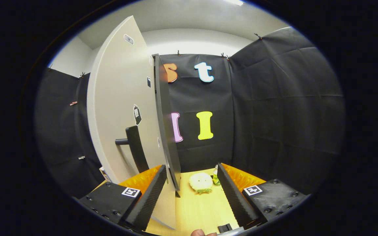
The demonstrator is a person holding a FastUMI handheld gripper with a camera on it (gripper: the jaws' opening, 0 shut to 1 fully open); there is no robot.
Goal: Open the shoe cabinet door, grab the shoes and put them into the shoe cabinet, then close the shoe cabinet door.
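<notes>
The shoe cabinet's cream door [123,108] stands tall just ahead of me, turned nearly edge-on. Its dark narrow edge [166,127] runs down to the wooden surface between my fingers, close to the left one. A black bar handle [136,147] sticks out from the door's cream face, above the left finger. My gripper [191,167] is open wide, with the left finger [151,193] on the door's handle side and the right finger [233,193] well clear of the edge. Neither finger presses on the door.
On the light wooden surface [195,209] beyond the fingers lie a round cream object with a green rim [201,182] and a small green bottle [215,177]. Black cloth walls close the booth behind and to the right. A person's fingertip [203,233] shows at the very bottom.
</notes>
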